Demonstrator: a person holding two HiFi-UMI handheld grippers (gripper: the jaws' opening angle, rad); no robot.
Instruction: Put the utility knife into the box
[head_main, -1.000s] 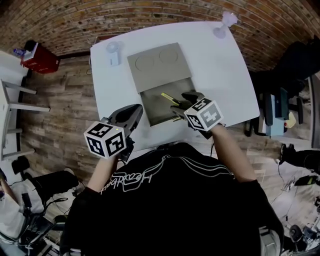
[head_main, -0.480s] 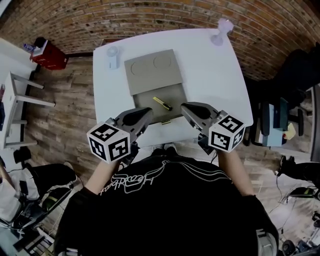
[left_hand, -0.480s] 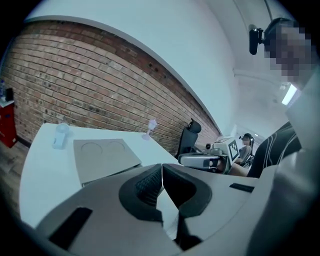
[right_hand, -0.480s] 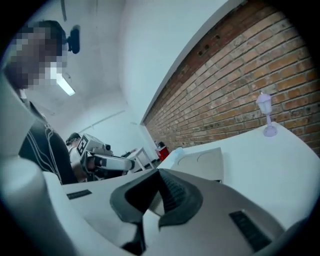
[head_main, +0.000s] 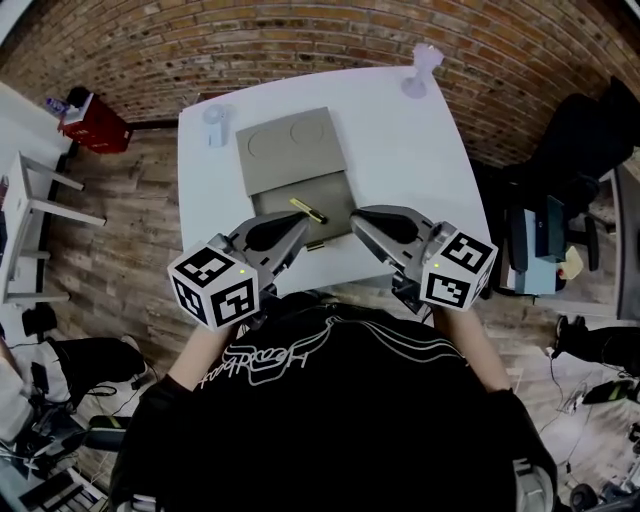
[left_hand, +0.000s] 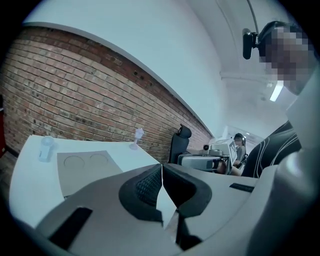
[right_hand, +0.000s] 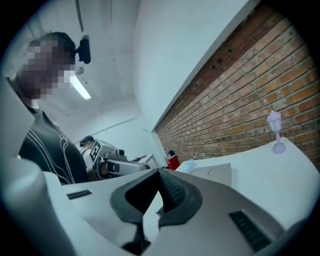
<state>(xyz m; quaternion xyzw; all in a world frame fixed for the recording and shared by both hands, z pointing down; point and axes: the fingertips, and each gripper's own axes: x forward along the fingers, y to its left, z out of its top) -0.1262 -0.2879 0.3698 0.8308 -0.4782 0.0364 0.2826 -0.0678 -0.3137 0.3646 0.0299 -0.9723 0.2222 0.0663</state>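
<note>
The white surface (head_main: 415, 170) stands before a brick wall and carries a flat grey box (head_main: 335, 195). The box is open. Its lid (head_main: 290, 148), marked with two circular impressions, lies folded back toward the far edge, and the tray faces the person.

The left claw (head_main: 298, 224) and the right claw (head_main: 358, 216) hang over the near edge of the surface, one at each side of the tray's near end. In the left gripper view the left claw (left_hand: 161, 170) has its pads pressed together with nothing between them. The right claw (right_hand: 159, 175) is likewise fully closed and empty.

The utility knife (head_main: 307, 211) lies inside the tray, clear of both claws. It is a slim bar with a yellow body and a dark section, set diagonally to the tray walls.
</note>
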